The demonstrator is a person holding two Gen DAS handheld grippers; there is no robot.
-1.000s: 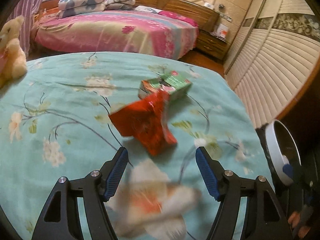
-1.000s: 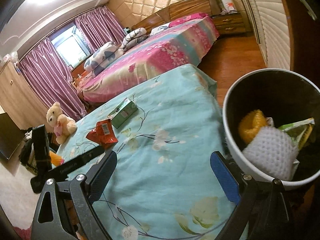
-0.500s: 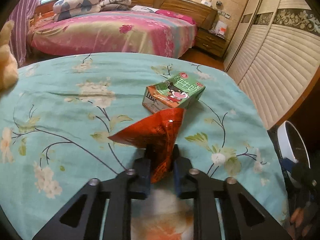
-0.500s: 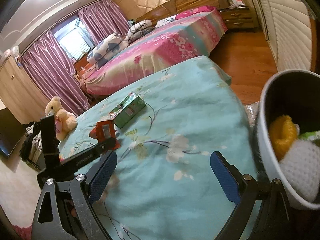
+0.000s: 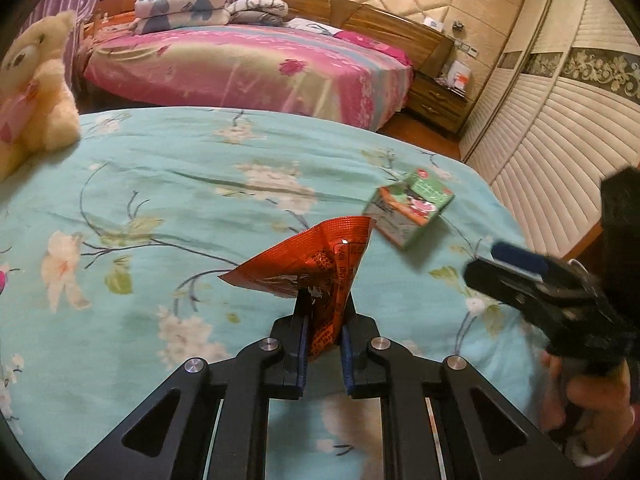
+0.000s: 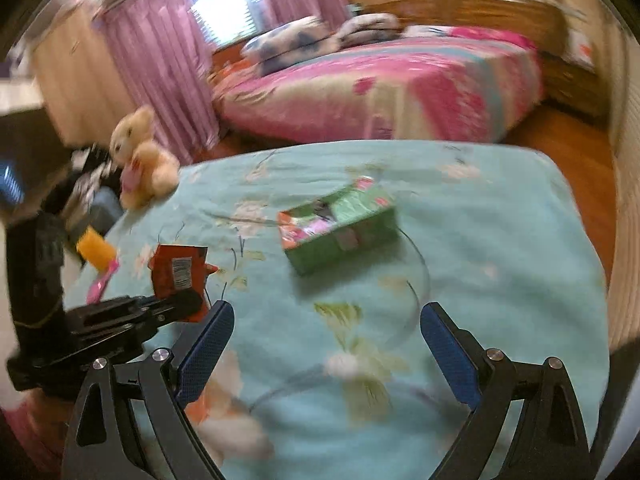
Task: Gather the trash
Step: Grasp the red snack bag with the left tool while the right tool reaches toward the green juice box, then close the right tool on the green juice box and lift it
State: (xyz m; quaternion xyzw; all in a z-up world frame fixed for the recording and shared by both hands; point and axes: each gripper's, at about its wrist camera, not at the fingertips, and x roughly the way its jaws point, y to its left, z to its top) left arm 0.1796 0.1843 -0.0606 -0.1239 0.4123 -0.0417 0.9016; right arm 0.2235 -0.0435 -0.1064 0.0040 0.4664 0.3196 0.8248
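Note:
My left gripper is shut on a red foil snack wrapper and holds it above the teal floral bedspread. The wrapper and left gripper also show at the left of the right wrist view. A green drink carton lies on the bedspread to the right and beyond; in the right wrist view the carton lies ahead. My right gripper is open and empty, low over the bedspread, and shows at the right edge of the left wrist view.
A cream teddy bear sits at the bedspread's far left corner. A pink bed stands behind, a wooden nightstand beside it. White slatted wardrobe doors run along the right. An orange object lies beyond the bedspread's left edge.
My left gripper closed on the red wrapper and lifted it, swinging left. My right gripper turned from the white bin toward the carton; the bin has left both views.

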